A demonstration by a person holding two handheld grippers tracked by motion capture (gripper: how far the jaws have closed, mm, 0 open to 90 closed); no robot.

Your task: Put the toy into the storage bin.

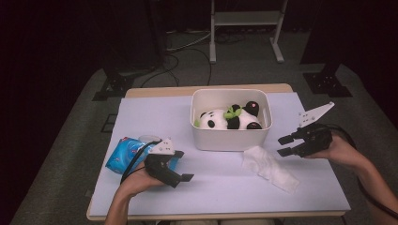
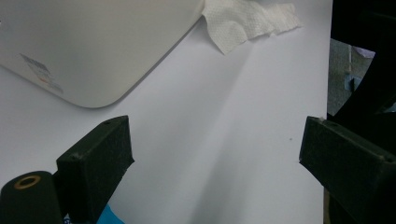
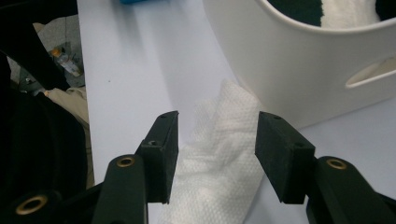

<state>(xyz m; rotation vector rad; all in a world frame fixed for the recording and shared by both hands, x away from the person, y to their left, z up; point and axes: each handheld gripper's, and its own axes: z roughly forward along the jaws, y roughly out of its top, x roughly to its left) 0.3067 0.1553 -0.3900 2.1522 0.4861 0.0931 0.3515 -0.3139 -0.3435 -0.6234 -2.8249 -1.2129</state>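
**Right gripper poised open over the tissue beside the bin**

At the left edge of the pale lilac sheet covering the table (image 1: pixel 155 112) lies a blue plastic packet of wet wipes (image 1: pixel 123 154). The left gripper (image 1: pixel 187 177), held in the person's left hand (image 1: pixel 136 182), rests just beside that packet, its jaws spread wide and empty, pointing across the bare sheet toward the middle.

Further along, near the back of the table, stands a white rounded plastic bin (image 1: pixel 230 139) with a slot handle in its side; a black-and-white plush panda with a green bow (image 1: pixel 229 118) lies inside it.

Just in front of the bin's right corner, touching or nearly touching its wall, a crumpled white paper tissue (image 1: pixel 270 168) lies flat on the sheet.

The right gripper (image 1: pixel 284 146), in the person's right hand (image 1: pixel 340 151), hangs close above the tissue's far end. Its jaws are parted, one on each side of the tissue in the right gripper view, and the pads (image 3: pixel 163 149) are not pressing it.
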